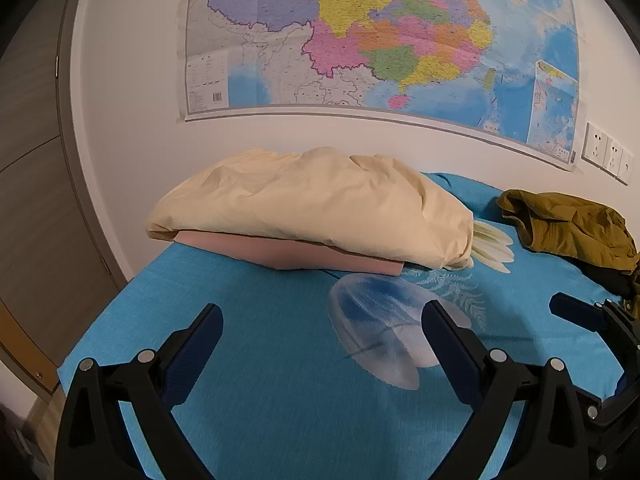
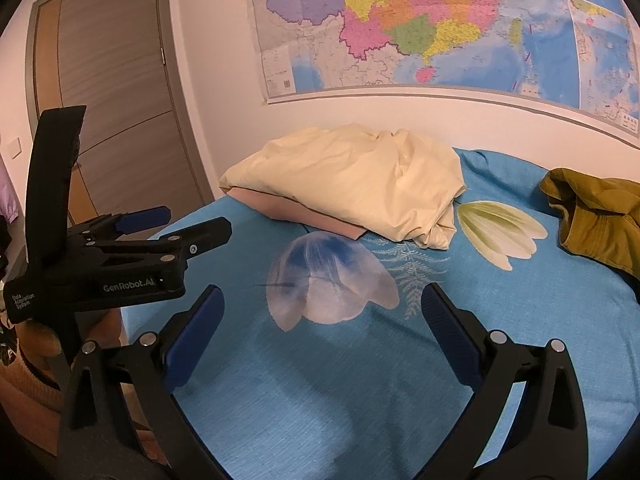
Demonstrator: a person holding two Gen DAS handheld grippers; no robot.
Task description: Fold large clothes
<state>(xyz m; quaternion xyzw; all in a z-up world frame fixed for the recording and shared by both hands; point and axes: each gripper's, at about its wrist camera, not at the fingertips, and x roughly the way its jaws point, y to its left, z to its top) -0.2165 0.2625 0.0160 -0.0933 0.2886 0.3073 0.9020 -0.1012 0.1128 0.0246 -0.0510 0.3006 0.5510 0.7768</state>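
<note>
On the blue bedspread (image 1: 260, 320) at twelve o'clock, a cream bundle (image 1: 312, 204); olive garment (image 2: 600, 220) at two. My left claw (image 1: 322, 334) and right claw (image 2: 322, 312) spread, empty.

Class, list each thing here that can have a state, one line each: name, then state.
Left claw: open, empty, over the bed.
Right claw: open, empty.
Cream cloth: folded, lying on the pink cloth.
Pink cloth: folded flat.
Olive garment: crumpled, unfolded.
Door: shut.
</note>
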